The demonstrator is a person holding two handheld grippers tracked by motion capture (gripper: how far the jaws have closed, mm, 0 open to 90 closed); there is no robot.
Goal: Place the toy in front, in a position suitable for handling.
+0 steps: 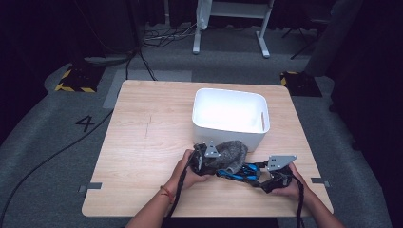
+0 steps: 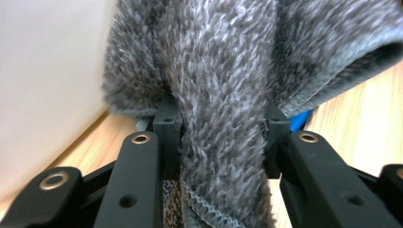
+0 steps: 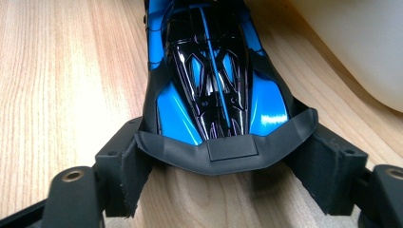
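The left tongs [image 2: 221, 137] pinch a grey fuzzy cloth [image 2: 223, 85] — the right tongs [image 3: 223, 175] clamp a blue toy car [image 3: 214, 90] on the bench [image 1: 142, 142].

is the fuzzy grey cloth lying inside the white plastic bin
No, the fuzzy grey cloth sits on the wooden table in front of the white plastic bin, pinched by the left gripper.

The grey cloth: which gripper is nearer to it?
Left. The left gripper pinches a fold of the grey cloth. The right gripper holds the blue toy car, to the right of the cloth.
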